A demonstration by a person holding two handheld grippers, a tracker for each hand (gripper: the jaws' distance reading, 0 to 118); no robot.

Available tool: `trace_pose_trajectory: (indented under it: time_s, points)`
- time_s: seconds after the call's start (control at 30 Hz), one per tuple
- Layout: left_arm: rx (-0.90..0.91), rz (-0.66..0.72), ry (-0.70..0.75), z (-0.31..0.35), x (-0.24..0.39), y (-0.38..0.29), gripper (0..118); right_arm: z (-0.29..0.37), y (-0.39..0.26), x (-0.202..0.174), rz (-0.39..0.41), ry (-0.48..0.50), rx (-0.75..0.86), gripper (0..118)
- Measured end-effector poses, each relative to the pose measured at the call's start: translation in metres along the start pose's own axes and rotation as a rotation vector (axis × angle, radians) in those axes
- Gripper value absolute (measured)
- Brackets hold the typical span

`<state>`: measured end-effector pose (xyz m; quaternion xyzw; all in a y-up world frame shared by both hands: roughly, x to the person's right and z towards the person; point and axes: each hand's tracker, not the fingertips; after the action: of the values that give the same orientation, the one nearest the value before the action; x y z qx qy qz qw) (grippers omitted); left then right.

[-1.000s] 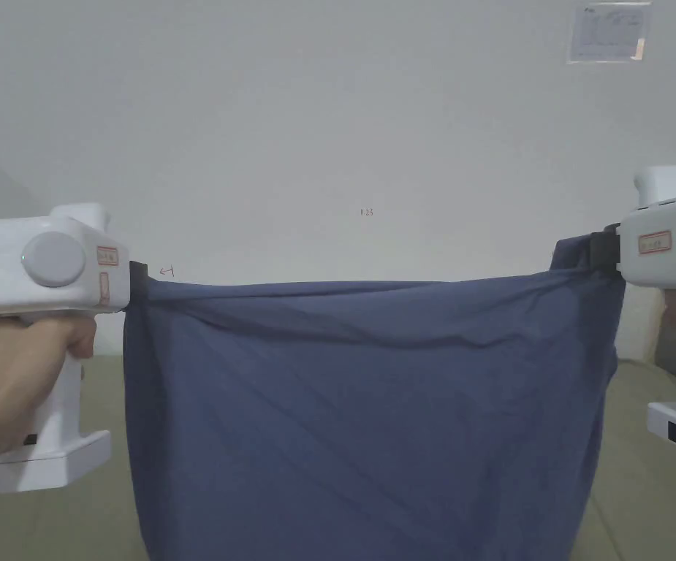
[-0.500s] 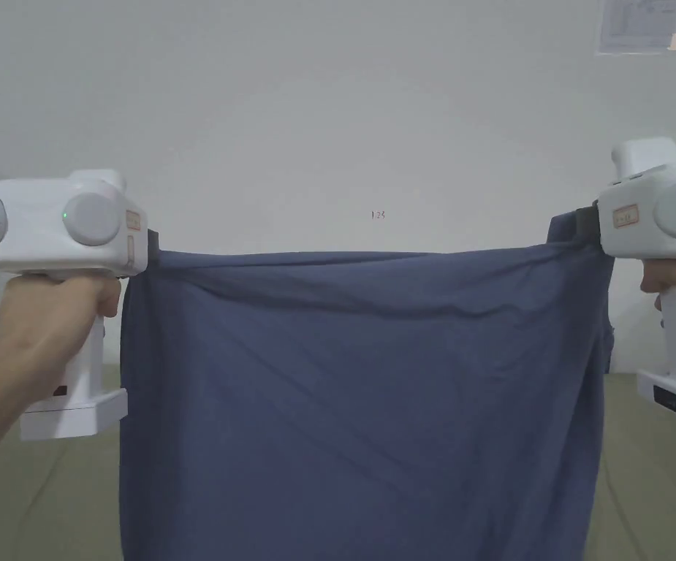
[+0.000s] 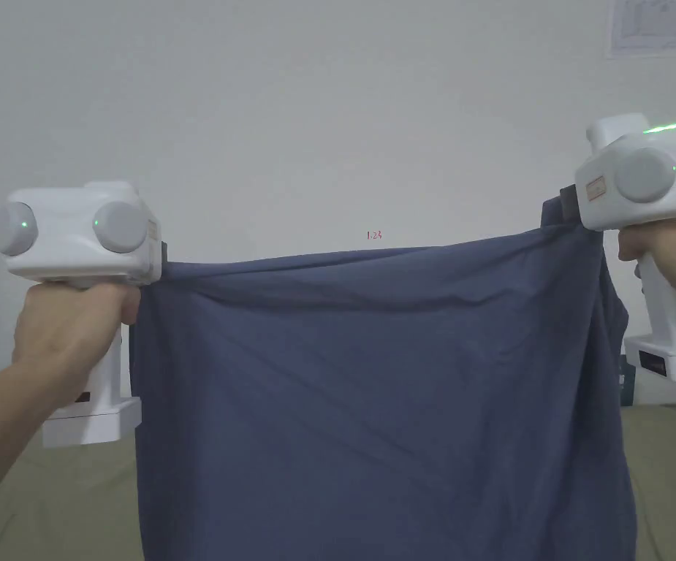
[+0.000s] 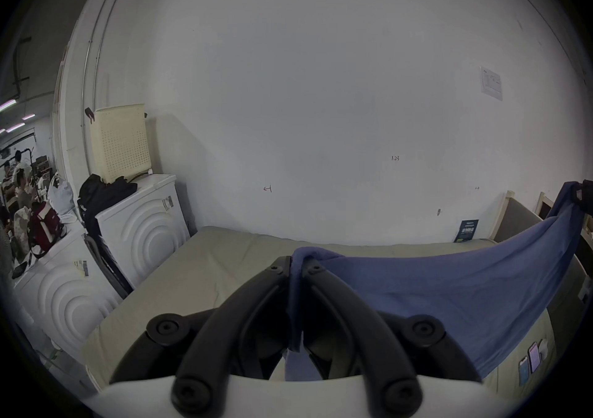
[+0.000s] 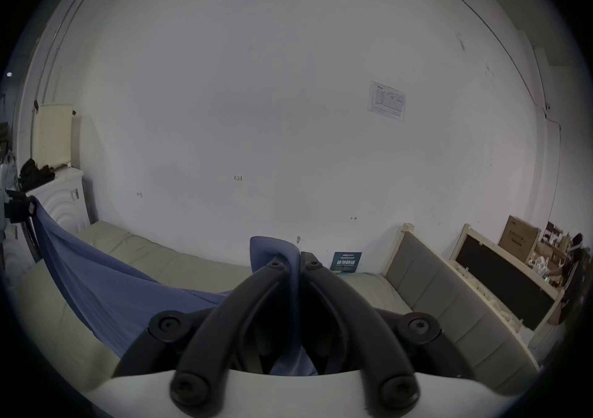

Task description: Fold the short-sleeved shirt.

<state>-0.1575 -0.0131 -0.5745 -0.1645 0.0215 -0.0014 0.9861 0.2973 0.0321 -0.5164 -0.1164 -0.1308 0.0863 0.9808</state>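
Blue shirt (image 3: 373, 394) hangs stretched between left gripper (image 4: 296, 268) and right gripper (image 5: 296, 259), each clamped on a top corner; spreading step; next, lower it flat onto the bed (image 4: 208, 264) below.

We face a plain white wall (image 3: 329, 109) with a sheet of paper (image 5: 386, 101) stuck high on it and a few small marks lower down, and below it lies a beige mattress (image 4: 205, 264) running along the wall's foot. To our left stand white washing machines (image 4: 141, 226), one with a cream perforated basket (image 4: 120, 142) and dark clothes (image 4: 102, 194) on top. To our right a grey padded headboard (image 5: 449, 306) in a pale wooden frame borders the mattress, with a cardboard box (image 5: 519, 242) beyond it.
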Motion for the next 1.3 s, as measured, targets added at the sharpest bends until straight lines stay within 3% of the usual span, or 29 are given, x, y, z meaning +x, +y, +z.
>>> trace_pose_trajectory:
  time_s: [0.4, 0.57, 0.67, 0.97, 1.17, 1.3]
  points:
    - [-0.025, -0.024, 0.027, -0.075, 0.034, -0.03, 6, -0.083, -0.028, -0.006, 0.006, -0.015, -0.047, 4]
    - [-0.133, -0.049, 0.011, -0.106, 0.037, -0.088, 6, -0.098, -0.096, -0.021, 0.037, 0.014, -0.118, 4]
    - [-0.224, -0.05, -0.015, -0.114, 0.033, -0.136, 6, -0.092, -0.15, -0.028, 0.01, 0.061, -0.195, 4]
    - [-0.394, -0.059, -0.058, -0.037, -0.009, -0.292, 6, 0.027, -0.306, -0.036, 0.028, 0.158, -0.339, 4]
    - [-0.54, -0.051, -0.064, 0.049, -0.044, -0.368, 6, 0.133, -0.383, -0.03, -0.074, 0.213, -0.457, 4]
    - [-0.592, -0.045, -0.074, 0.101, -0.069, -0.405, 6, 0.194, -0.426, -0.035, -0.025, 0.246, -0.545, 4]
